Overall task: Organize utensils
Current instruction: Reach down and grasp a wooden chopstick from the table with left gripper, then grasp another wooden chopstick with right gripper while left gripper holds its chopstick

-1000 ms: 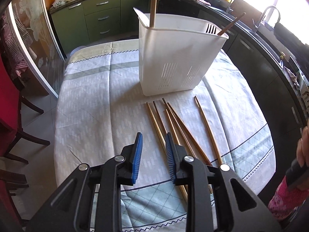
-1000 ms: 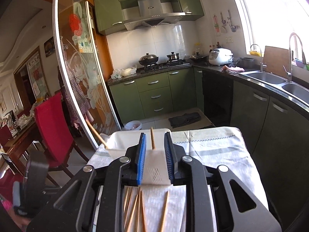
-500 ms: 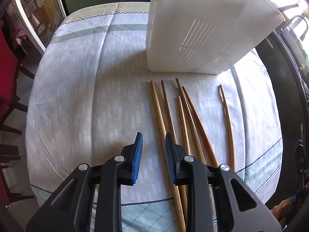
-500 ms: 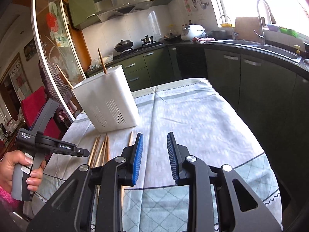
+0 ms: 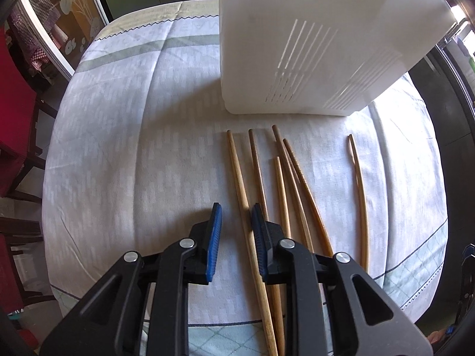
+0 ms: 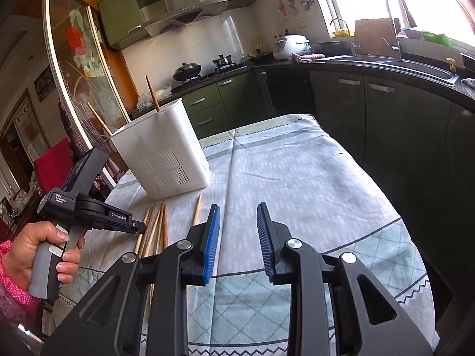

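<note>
our left tongs (image 5: 234, 218), closing with nothing yet pinched, straddle the leftmost chopstick (image 5: 241, 195), whose length runs from us toward the white bin (image 5: 311, 44), while our right tongs (image 6: 238, 228) stand spread and empty off to the side.

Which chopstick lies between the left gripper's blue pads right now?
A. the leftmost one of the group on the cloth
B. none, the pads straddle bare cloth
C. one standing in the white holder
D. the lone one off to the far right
A: in the left wrist view the leftmost chopstick runs between the left gripper pads, whose jaws are closing but not yet pressing on it.
</note>
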`<state>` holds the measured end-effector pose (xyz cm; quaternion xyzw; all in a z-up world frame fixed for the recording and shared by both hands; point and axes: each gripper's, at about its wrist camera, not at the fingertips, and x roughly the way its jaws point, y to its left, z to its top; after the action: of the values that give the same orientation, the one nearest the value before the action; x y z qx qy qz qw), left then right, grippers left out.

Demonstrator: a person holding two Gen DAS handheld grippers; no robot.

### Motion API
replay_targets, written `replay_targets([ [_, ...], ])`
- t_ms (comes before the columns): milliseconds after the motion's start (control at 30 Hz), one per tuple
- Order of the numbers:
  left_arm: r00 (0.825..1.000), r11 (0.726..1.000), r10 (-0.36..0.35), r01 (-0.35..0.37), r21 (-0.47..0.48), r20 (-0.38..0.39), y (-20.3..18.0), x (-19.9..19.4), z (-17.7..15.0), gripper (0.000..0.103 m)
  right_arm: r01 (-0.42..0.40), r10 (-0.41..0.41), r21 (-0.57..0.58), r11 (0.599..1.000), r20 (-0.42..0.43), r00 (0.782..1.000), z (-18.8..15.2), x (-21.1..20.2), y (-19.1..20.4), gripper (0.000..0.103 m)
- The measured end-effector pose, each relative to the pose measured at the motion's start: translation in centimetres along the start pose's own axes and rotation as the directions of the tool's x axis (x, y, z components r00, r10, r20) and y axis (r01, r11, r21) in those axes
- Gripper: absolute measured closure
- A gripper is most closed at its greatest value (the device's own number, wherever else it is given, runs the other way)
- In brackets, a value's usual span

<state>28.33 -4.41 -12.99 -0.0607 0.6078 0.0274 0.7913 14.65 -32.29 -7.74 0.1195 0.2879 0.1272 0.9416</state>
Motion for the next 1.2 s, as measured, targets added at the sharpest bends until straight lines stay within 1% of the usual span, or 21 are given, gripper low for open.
replay_targets([
  [33, 1.000, 1.000, -0.001, 0.001, 0.003, 0.002, -0.5, 0.0, 0.2, 0.092, -0.001, 0.001, -0.001, 1.000, -0.001, 1.000, 0.0, 0.0, 0.1, 0.077],
  [67, 1.000, 1.000, -0.001, 0.001, 0.009, 0.004, -0.7, 0.1, 0.2, 0.095, -0.004, 0.004, 0.000, 1.000, -0.003, 1.000, 0.0, 0.1, 0.1, 0.077],
  [233, 0.999, 0.999, -0.033, 0.032, 0.018, 0.023, -0.9, -0.2, -0.4, 0.096, -0.013, 0.013, -0.001, 1.000, -0.022, 1.000, -0.3, 0.2, 0.3, 0.077],
  [333, 0.997, 0.999, -0.035, 0.033, 0.034, 0.076, -0.3, -1.7, -1.0, 0.096, -0.012, 0.012, -0.005, 1.000, -0.032, 0.999, -0.3, 0.3, 0.4, 0.077],
  [433, 0.990, 0.998, -0.047, 0.041, 0.051, 0.134, 0.1, -3.8, -1.7, 0.096, -0.023, 0.022, -0.013, 1.000, -0.053, 0.998, -0.2, 0.7, 0.7, 0.077],
  [533, 0.978, 0.996, -0.058, 0.045, 0.071, 0.199, 0.6, -6.3, -2.8, 0.096, -0.058, 0.053, -0.038, 0.998, -0.115, 0.992, 0.3, 2.0, 1.4, 0.077],
  [600, 0.969, 0.995, -0.074, 0.057, 0.080, 0.236, 0.9, -7.9, -3.6, 0.096, -0.072, 0.060, -0.064, 0.995, -0.170, 0.984, 0.9, 3.2, 2.2, 0.077],
  [700, 0.951, 0.993, -0.097, 0.074, 0.088, 0.294, 1.7, -10.4, -4.9, 0.096, -0.105, 0.077, -0.091, 0.990, -0.266, 0.961, 1.8, 5.8, 3.3, 0.077],
  [767, 0.937, 0.993, -0.100, 0.071, 0.098, 0.334, 2.4, -11.9, -5.8, 0.096, -0.135, 0.095, -0.098, 0.986, -0.335, 0.937, 2.2, 7.9, 4.0, 0.077],
  [833, 0.924, 0.992, -0.102, 0.066, 0.108, 0.368, 2.7, -13.4, -6.8, 0.097, -0.143, 0.087, -0.113, 0.983, -0.402, 0.912, 2.4, 10.1, 4.8, 0.077],
  [933, 0.908, 0.991, -0.101, 0.057, 0.120, 0.407, 3.1, -14.8, -7.8, 0.097, -0.151, 0.073, -0.126, 0.980, -0.478, 0.875, 2.5, 13.0, 5.8, 0.077],
  [1100, 0.895, 0.989, -0.113, 0.062, 0.131, 0.431, 4.1, -16.2, -9.2, 0.097, -0.135, 0.028, -0.159, 0.978, -0.542, 0.840, 2.4, 16.2, 7.0, 0.077],
  [1200, 0.888, 0.988, -0.128, 0.076, 0.134, 0.442, 4.6, -16.8, -10.0, 0.097, -0.106, -0.019, -0.191, 0.976, -0.557, 0.830, 2.3, 17.6, 7.5, 0.077],
])
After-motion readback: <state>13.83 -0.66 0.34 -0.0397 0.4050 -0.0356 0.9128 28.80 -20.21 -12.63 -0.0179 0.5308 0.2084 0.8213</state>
